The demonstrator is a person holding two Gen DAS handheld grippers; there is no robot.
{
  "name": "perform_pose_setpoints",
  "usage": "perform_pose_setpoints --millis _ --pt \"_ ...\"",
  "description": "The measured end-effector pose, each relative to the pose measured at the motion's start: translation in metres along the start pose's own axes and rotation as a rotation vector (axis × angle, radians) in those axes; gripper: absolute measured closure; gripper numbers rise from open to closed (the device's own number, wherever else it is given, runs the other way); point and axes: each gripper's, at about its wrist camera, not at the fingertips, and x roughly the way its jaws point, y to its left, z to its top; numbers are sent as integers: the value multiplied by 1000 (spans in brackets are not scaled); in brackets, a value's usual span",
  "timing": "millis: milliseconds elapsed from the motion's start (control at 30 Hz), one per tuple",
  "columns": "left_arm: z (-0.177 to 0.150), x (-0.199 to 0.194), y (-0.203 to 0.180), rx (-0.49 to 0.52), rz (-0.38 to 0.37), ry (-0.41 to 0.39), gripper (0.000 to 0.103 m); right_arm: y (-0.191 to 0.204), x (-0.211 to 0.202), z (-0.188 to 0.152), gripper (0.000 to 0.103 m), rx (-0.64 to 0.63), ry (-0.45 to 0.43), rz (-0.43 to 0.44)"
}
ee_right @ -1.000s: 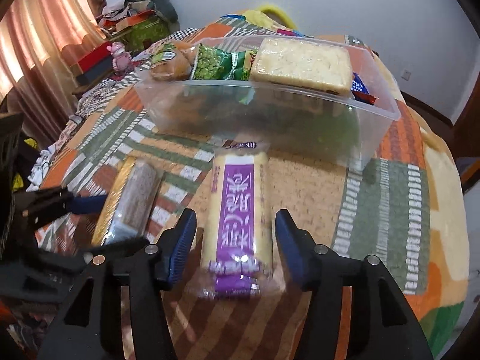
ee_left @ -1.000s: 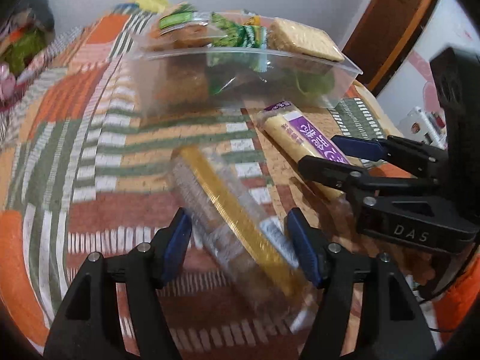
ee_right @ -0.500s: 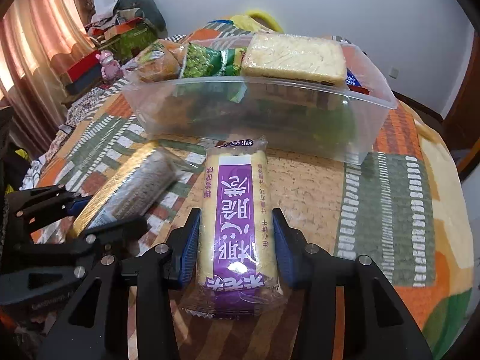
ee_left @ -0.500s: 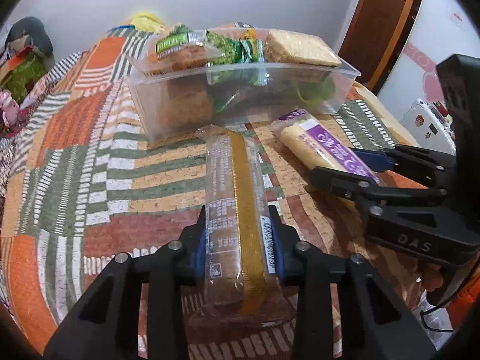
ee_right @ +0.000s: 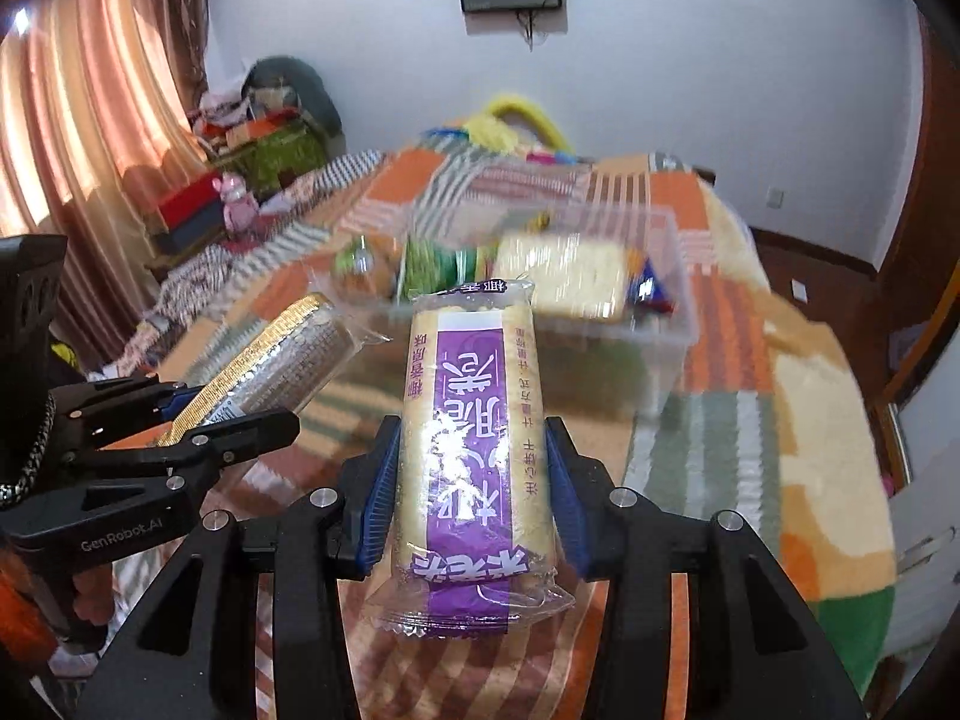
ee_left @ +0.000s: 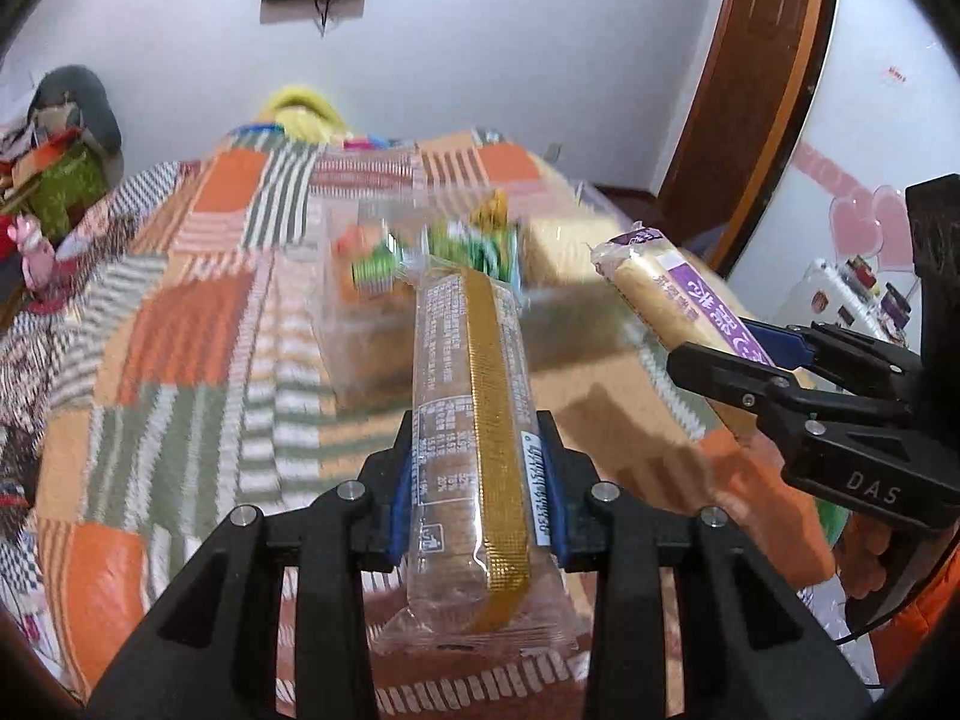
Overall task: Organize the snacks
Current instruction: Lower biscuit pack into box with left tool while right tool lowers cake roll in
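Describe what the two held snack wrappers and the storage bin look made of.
Gold-striped clear cracker pack: thin glossy plastic film, contents visible, crimped end. Purple-labelled yellow wafer pack: similar shiny film, glare on it. Clear rectangular bin: seemingly rigid see-through plastic, snacks visible through its wall, though blurred.

Black left tool [ee_left: 477,498] with blue pads, silver screws, right tool [ee_right: 471,495] alike, "DAS" lettering, orange sleeve

Clear bin [ee_right: 672,324] and its contents: motion-blurred in both wrist views; individual packs inside unreadable. Bin's near wall partly hidden behind gold-striped pack [ee_left: 474,420] in left view, behind purple-label pack [ee_right: 477,432] in right view. Patchwork cloth [ee_left: 180,324] around bin smeared, cut off by frame edge.
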Motion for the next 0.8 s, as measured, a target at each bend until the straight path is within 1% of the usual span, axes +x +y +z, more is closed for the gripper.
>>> perform_pose_setpoints --millis 167,300,500,633,800 --pt "30 -7 0 20 12 -63 68 0 -5 22 61 0 -62 -21" --pt "52 3 6 3 -2 -71 68 -1 0 39 61 7 -90 -36" --pt "83 38 20 -25 -5 -50 68 -4 28 62 61 41 -62 -42" --pt "92 53 25 -15 13 -40 68 -2 45 70 61 37 -32 -56" --pt "103 77 36 -41 18 -10 68 -5 64 74 61 49 8 -50"
